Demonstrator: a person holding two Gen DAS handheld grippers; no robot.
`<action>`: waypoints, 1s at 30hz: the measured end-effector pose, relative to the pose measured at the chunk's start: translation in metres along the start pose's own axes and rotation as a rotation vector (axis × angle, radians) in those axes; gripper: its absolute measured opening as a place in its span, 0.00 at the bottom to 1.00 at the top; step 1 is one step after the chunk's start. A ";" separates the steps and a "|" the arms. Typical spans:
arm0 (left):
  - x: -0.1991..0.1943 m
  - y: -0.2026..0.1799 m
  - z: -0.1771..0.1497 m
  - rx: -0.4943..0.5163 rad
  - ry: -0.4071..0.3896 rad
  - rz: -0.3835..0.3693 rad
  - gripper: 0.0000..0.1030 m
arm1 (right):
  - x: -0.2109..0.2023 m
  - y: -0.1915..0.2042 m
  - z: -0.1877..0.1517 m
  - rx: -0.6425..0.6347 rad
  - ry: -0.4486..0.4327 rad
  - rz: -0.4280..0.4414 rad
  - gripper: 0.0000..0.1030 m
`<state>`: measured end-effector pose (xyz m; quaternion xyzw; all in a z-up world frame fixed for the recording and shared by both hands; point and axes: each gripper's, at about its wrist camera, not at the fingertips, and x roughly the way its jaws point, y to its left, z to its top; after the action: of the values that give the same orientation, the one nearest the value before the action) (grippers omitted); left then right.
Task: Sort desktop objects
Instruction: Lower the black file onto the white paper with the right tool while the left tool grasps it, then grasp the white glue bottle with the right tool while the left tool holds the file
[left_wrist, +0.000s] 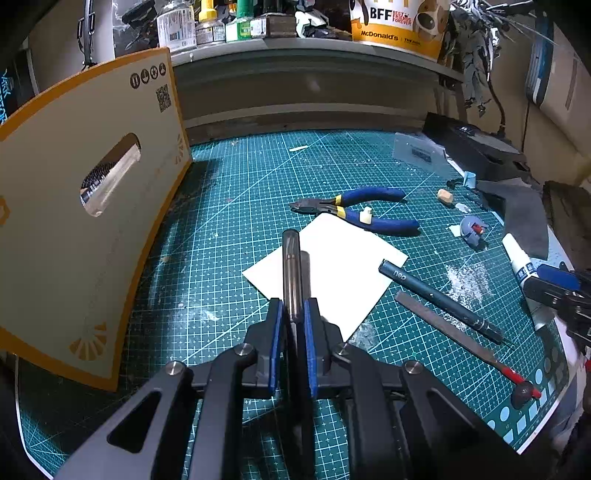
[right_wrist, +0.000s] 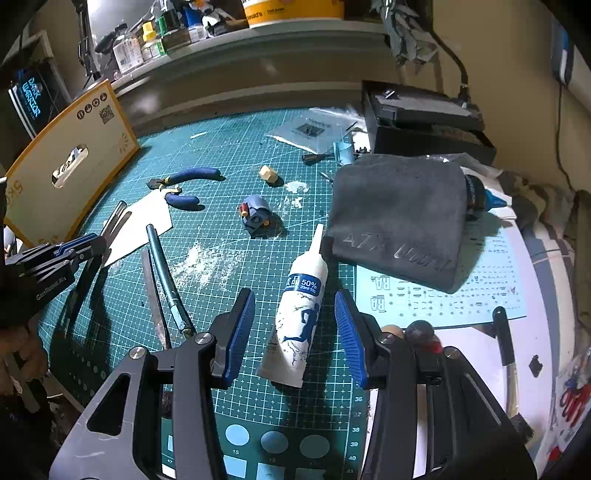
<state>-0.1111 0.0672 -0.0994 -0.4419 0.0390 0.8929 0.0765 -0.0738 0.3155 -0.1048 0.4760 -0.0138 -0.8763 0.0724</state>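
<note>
My left gripper (left_wrist: 293, 308) is shut on a slim dark metal tool (left_wrist: 291, 266) that looks like tweezers and sticks forward over a white paper sheet (left_wrist: 332, 258). The right wrist view shows that same gripper (right_wrist: 94, 242) at the left with the tool (right_wrist: 114, 218) poking out. My right gripper (right_wrist: 295, 332) is open low over the green cutting mat (right_wrist: 229, 155), its blue pads on either side of a white glue tube (right_wrist: 301, 314) without touching it. Blue-handled pliers (left_wrist: 369, 210), a dark blue pen (left_wrist: 439, 304) and a flat file (left_wrist: 454, 332) lie on the mat.
A cardboard box (left_wrist: 74, 221) with a handle slot stands at the left. A grey folded cloth (right_wrist: 399, 221) lies at the right, a black case (right_wrist: 424, 122) behind it. A small blue model part (right_wrist: 255, 216), a beige piece (right_wrist: 268, 173) and white dust (right_wrist: 207, 262) sit mid-mat.
</note>
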 end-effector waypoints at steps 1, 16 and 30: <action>-0.002 0.000 0.000 0.002 -0.004 -0.002 0.11 | 0.001 0.000 0.000 0.001 0.000 -0.001 0.41; -0.034 0.005 0.010 0.000 -0.078 -0.041 0.11 | 0.000 0.005 -0.004 0.053 -0.056 -0.046 0.21; -0.090 0.015 0.029 0.010 -0.227 -0.096 0.11 | -0.058 0.025 0.025 -0.001 -0.179 -0.039 0.21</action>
<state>-0.0824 0.0475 -0.0106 -0.3388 0.0134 0.9324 0.1252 -0.0605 0.2977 -0.0403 0.3959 -0.0107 -0.9166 0.0542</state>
